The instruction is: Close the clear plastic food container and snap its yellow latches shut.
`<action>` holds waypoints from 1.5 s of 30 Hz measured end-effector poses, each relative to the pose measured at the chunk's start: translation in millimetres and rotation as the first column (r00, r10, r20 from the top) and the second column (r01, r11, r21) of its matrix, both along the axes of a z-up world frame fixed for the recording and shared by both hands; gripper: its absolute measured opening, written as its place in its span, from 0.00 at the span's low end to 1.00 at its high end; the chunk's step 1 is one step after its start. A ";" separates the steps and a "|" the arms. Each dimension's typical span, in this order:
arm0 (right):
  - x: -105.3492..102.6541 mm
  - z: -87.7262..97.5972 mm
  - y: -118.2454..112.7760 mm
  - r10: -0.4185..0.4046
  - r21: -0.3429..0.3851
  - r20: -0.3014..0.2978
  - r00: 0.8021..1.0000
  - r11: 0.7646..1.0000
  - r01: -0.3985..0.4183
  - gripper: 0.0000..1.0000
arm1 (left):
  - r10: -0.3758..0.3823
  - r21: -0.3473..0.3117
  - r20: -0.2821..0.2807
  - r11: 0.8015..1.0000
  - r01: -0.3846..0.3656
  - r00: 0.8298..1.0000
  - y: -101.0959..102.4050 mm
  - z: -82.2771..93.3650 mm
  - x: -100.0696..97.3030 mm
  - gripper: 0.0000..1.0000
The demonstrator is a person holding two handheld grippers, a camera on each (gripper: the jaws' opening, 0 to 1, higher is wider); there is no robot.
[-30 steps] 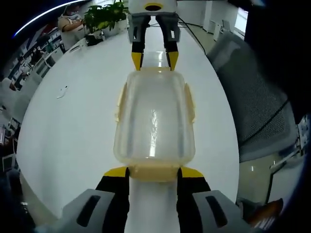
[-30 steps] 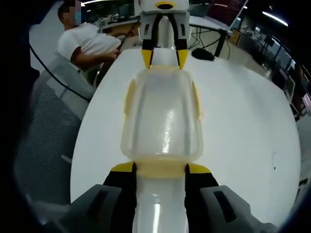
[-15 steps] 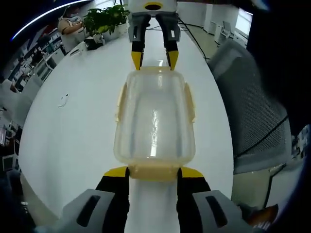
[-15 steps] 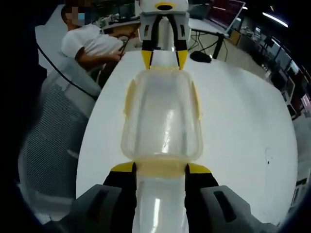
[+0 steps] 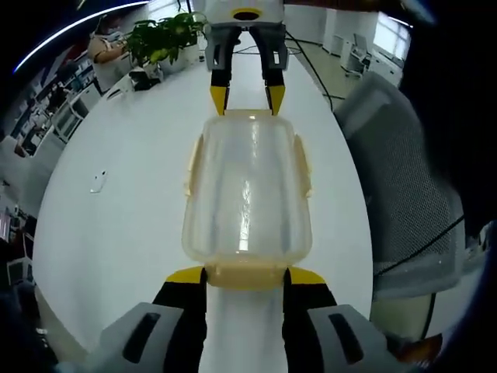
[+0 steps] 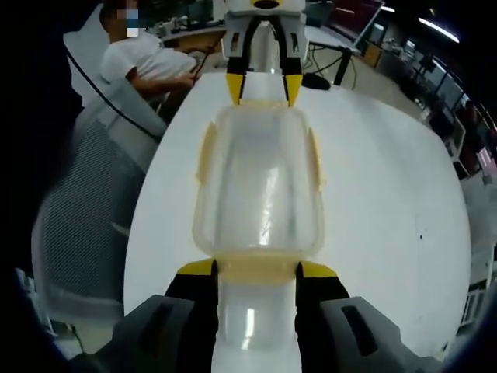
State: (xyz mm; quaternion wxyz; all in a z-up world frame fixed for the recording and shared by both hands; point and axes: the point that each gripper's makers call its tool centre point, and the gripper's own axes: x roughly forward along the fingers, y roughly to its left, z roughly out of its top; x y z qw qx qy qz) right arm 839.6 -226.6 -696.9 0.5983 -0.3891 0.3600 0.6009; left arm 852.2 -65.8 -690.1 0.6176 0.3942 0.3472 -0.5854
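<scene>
Clear container [image 5: 247, 190] spans between both grippers above the white desk [image 5: 116, 210]: left gripper [image 5: 245, 273] clamps one end latch, right gripper [image 6: 256, 269] the opposite.

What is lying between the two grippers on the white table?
In the left gripper view, the clear container spans the stretch from the left gripper to the right gripper.

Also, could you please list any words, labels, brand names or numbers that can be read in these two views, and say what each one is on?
None can be read: the clear container, its yellow latches, both grippers and the white table show no legible text.
</scene>
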 end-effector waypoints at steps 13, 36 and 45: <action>-0.6 -3.3 -39.0 -0.020 -0.036 0.005 1.000 0.999 0.020 0.35 | -0.015 -0.023 -0.007 1.000 0.014 1.000 -38.2 -1.4 1.9 0.32; 1.0 -14.6 -92.0 -0.037 -0.091 -0.004 0.999 0.995 0.036 0.35 | -0.021 -0.057 -0.020 0.998 0.020 1.000 -91.0 -11.8 5.1 0.32; 1.8 -20.9 -113.0 -0.033 -0.133 -0.006 0.999 0.991 0.032 0.35 | -0.017 -0.075 -0.024 0.997 0.015 1.000 -111.0 -15.1 4.0 0.32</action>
